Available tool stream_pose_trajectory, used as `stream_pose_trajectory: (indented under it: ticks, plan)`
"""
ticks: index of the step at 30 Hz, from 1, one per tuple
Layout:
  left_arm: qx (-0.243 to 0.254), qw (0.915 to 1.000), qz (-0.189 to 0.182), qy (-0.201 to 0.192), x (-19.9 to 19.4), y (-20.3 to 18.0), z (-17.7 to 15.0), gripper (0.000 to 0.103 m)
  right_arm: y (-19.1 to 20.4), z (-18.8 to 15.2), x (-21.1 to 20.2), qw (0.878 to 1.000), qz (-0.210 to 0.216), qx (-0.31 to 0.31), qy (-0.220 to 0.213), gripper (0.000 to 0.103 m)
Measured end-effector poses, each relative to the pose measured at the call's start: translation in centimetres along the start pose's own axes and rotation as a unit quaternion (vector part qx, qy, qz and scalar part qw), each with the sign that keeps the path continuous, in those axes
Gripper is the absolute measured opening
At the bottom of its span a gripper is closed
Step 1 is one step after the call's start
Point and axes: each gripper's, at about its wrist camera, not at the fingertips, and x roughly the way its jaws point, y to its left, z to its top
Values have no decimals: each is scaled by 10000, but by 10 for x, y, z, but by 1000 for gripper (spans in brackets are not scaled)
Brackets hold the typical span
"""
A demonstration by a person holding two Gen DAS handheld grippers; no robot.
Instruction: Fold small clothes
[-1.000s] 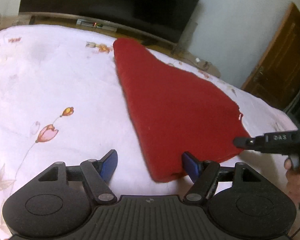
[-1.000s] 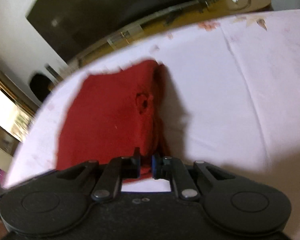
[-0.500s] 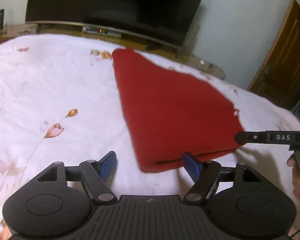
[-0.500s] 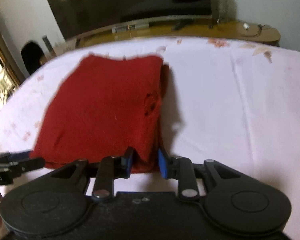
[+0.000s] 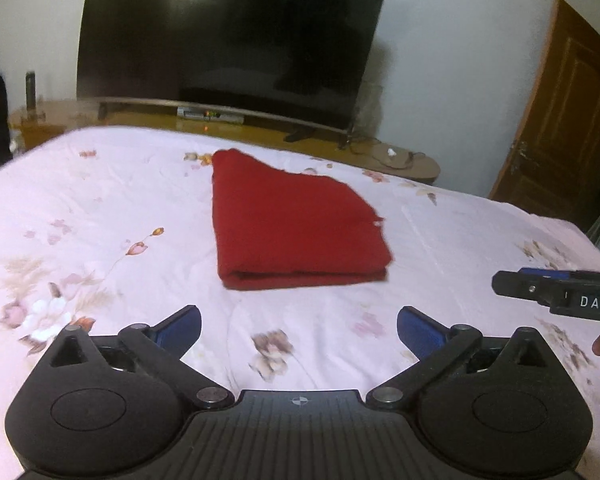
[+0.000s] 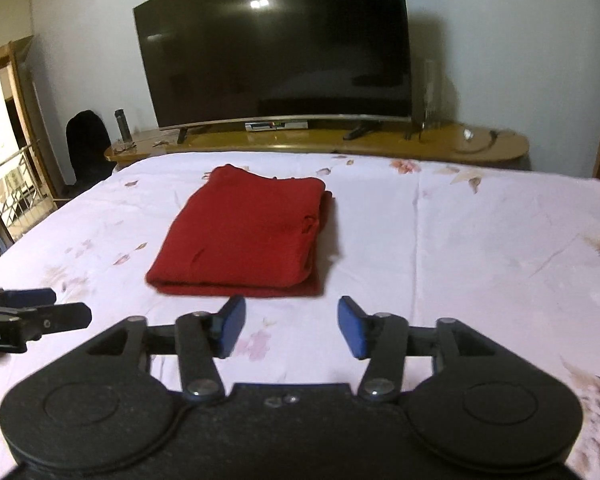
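Red folded garment lies beyond both empty, spread tongs.

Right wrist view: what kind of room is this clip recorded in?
Most likely a home bedroom. A bed with a floral white sheet fills the foreground with the folded red garment on it; beyond it a large dark television stands on a low wooden console.

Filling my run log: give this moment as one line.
folded red cloth garment: lying on floral white bedsheet | left gripper: open, empty | right gripper: jaws just opening, empty
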Motion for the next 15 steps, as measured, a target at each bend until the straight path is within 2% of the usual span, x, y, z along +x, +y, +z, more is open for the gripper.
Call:
stream_pose_trajectory:
  ticks: [5, 10, 15]
  plan:
    - [144, 9995, 125, -248, -55, -28, -15, 103, 15, -14, -52, 9995, 198, -109, -199, 91]
    - [264, 9981, 305, -460, -98, -48, -32, 103, 28, -26, -93, 9983, 68, -348, -466, 100]
    - [286, 9976, 324, -533, -126, -56, -46, 103, 33, -36, -115, 9978, 5, -423, -506, 101]
